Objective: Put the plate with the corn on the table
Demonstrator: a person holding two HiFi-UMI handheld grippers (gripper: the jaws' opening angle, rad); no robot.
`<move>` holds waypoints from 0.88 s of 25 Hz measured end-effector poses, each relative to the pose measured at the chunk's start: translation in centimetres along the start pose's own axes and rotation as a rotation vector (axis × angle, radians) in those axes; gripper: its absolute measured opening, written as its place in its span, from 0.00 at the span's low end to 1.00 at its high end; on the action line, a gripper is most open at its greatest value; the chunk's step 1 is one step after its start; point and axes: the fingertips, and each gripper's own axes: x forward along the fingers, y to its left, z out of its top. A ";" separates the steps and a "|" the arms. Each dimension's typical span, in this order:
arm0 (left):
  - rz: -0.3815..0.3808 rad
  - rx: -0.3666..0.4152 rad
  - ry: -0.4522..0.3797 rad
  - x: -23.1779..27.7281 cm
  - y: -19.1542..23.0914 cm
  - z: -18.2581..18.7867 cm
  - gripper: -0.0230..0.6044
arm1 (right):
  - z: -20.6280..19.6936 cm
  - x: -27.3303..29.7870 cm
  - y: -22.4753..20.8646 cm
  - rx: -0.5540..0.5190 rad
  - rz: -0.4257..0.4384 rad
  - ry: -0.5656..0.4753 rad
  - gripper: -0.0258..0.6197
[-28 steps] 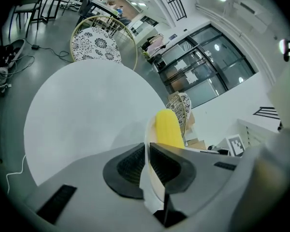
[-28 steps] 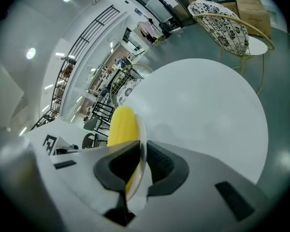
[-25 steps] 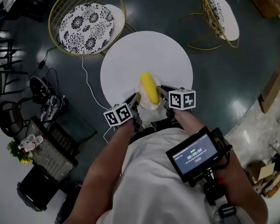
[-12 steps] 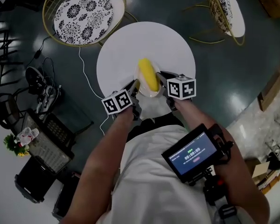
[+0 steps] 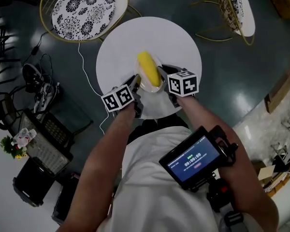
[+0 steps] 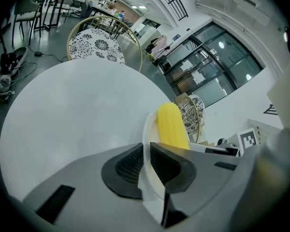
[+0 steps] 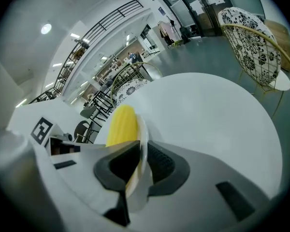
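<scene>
Head view: we hold the plate [image 5: 144, 87] with the corn [image 5: 148, 68] over the round table's [image 5: 150, 35] near side; the screen's [image 5: 191, 158] digits blur. Left gripper view: our left gripper [image 6: 146, 166] pinches the plate's rim. Right gripper view: our right gripper [image 7: 137, 170] clamps the opposite rim.

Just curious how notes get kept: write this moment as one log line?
left gripper: shut on plate rim | right gripper: shut on plate rim | corn: on plate | plate: above table

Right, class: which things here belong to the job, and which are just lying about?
Part of the job:
small white plate
yellow corn cob lying on it
round white table
left gripper and right gripper, each shut on the plate's rim

Just lying about:
gold wire chair with a patterned cushion
second such chair
tangle of cables on the floor
</scene>
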 end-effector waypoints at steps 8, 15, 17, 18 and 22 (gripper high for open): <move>0.063 0.042 0.013 0.4 0.4 0.0 0.10 | -0.1 0.9 -0.3 -0.044 -0.021 0.022 0.11; 0.093 0.077 0.026 0.5 0.8 0.1 0.10 | -0.4 1.3 -0.3 -0.065 -0.035 0.036 0.11; 0.102 0.092 0.027 0.4 0.9 0.2 0.10 | -0.3 1.3 -0.1 -0.067 -0.033 0.029 0.11; 0.106 0.104 0.032 0.4 0.9 0.2 0.10 | -0.4 1.3 -0.1 -0.079 -0.035 0.029 0.11; 0.113 0.154 0.057 0.7 0.9 0.2 0.10 | -0.5 1.5 -0.3 -0.144 -0.064 0.044 0.11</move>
